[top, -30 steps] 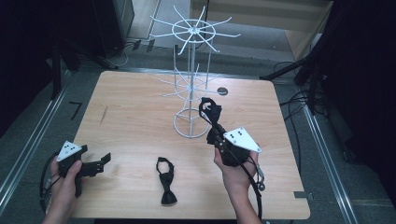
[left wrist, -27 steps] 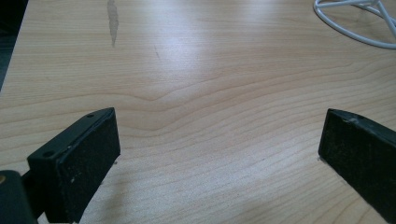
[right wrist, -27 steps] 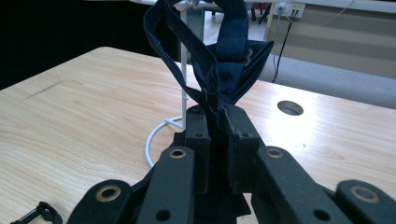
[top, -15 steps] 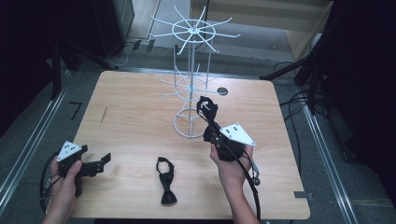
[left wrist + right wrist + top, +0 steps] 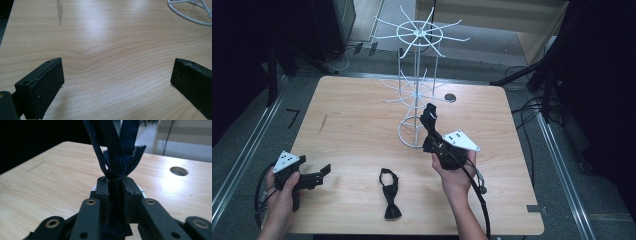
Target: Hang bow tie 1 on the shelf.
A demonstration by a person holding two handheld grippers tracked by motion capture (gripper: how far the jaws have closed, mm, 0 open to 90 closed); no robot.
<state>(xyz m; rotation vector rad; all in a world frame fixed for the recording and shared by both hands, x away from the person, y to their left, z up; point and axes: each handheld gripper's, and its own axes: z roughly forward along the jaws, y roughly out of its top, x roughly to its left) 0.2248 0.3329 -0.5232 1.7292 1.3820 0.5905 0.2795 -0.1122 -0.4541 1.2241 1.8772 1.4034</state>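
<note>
The dark bow tie (image 5: 430,120) is hanging up off the bench, pinched in the right gripper (image 5: 435,145) beside the lower tiers of the white wire rack (image 5: 417,95). In the right gripper view the cloth (image 5: 117,152) is rising straight out of the fingers (image 5: 103,195), which are standing narrow with the fabric squeezed between them; they have just been easing apart a little, yet the pads are pressing on the tie.

The worry is that the hold is loosening before the strap loop is sitting over a wire arm. If it is, the tie is likely to slide out and drop to the rack's base ring or the bench (image 5: 352,120). The thin arms are also springy and close together, so a sideways nudge from the gripper could be rocking or turning the rack and making the hook harder to catch.

The right hand (image 5: 455,172) is reaching forward from the near edge, wrist raised, gripper angled up toward the rack. The left hand (image 5: 282,187) is resting low at the near left corner, its gripper (image 5: 324,171) pointing across the wood with fingers (image 5: 41,87) spread wide over bare bench. A second bow tie (image 5: 389,192) is lying flat between the two hands.
</note>
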